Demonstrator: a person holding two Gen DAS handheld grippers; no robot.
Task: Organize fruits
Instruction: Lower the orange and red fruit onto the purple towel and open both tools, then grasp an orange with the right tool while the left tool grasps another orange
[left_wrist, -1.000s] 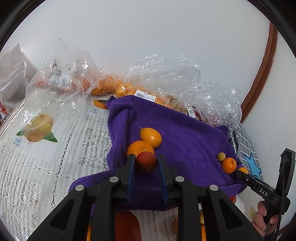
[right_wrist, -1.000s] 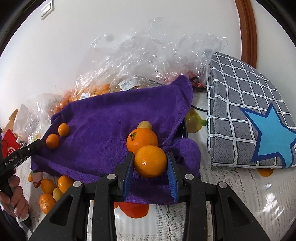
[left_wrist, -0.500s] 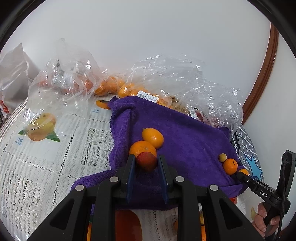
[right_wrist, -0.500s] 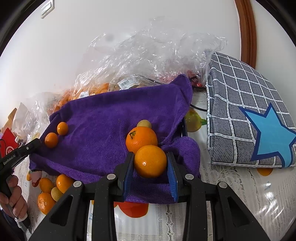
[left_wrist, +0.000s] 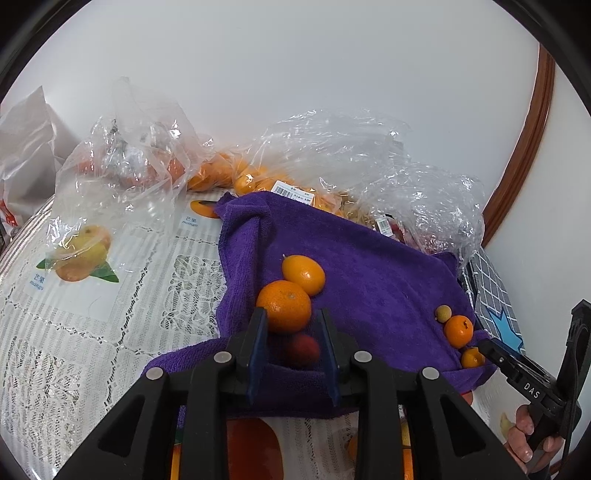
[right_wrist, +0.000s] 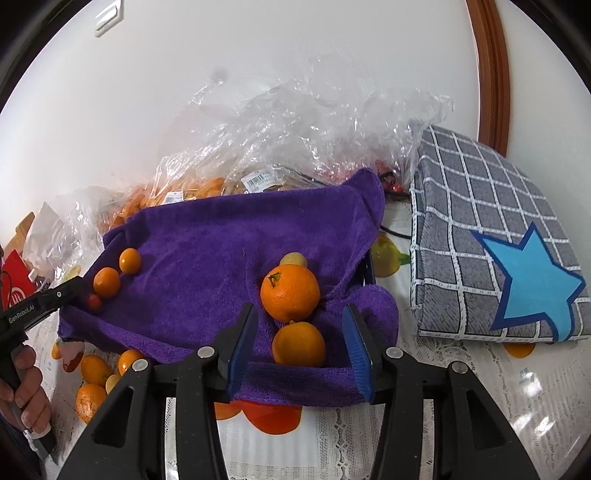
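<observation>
Left tool hangs low over the near edge of the purple terry towel, its 2 blue-padded fingers spread apart. Between them sits a small red round fruit, lying on the towel with a gap to the left pad; whether the right pad touches it is hard to tell. Just beyond the fingertips there's a round orange mandarin, touching the red fruit, and behind that an oval orange kumquat pressed against the mandarin.

Over on the right side, the right tool is wide open too. A smooth round orange citrus rests on the towel between the pads, clear space on both sides. Directly ahead of it, a bigger orange with a dry stem scar sits touching it, and a small pale yellow-green fruit peeks out just behind that one.

So 2 little rows of 3, one at each end of the towel. The towel lies on a bench covered with a white lace-pattern cloth. Crinkled clear plastic bags with more orange fruit pile up against the wall behind, and a grey checked cushion with a blue star lies to the right of the towel.
</observation>
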